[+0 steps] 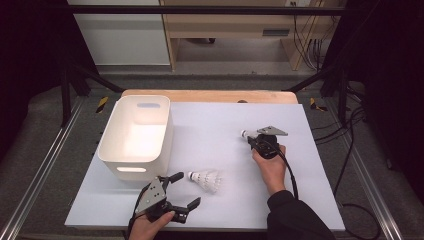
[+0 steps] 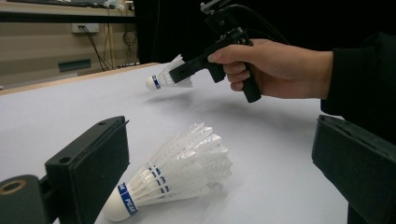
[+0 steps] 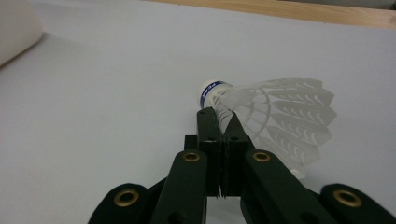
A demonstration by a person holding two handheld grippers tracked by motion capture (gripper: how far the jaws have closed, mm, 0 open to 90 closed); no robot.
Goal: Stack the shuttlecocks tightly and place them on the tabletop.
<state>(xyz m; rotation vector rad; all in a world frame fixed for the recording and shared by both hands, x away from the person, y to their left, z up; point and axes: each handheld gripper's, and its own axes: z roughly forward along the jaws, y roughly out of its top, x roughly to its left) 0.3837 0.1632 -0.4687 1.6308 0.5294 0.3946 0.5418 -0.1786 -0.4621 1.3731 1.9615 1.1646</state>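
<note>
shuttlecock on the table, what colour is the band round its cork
Blue with white lettering, on the lying shuttlecock; clearest in the left gripper view.

Two black fingers [image 3: 215, 130] pressed tight together, pinching the feather skirt of a white shuttlecock [image 3: 280, 121]. Blue-banded cork tip pointing away. Pale counter [image 3: 116, 93] underneath.

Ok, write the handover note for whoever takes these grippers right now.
Right gripper: shut on a shuttlecock's skirt, held just above the table, as the left gripper view shows; held shuttlecock.
Left gripper: open, empty, near the table's front edge.
Second shuttlecock: lying on its side on the white table, in front of the left gripper.
White bin: at the table's left, looks empty.
Done: one shuttlecock picked up.
Left, probably: drop it in the bin, then the second.
</note>
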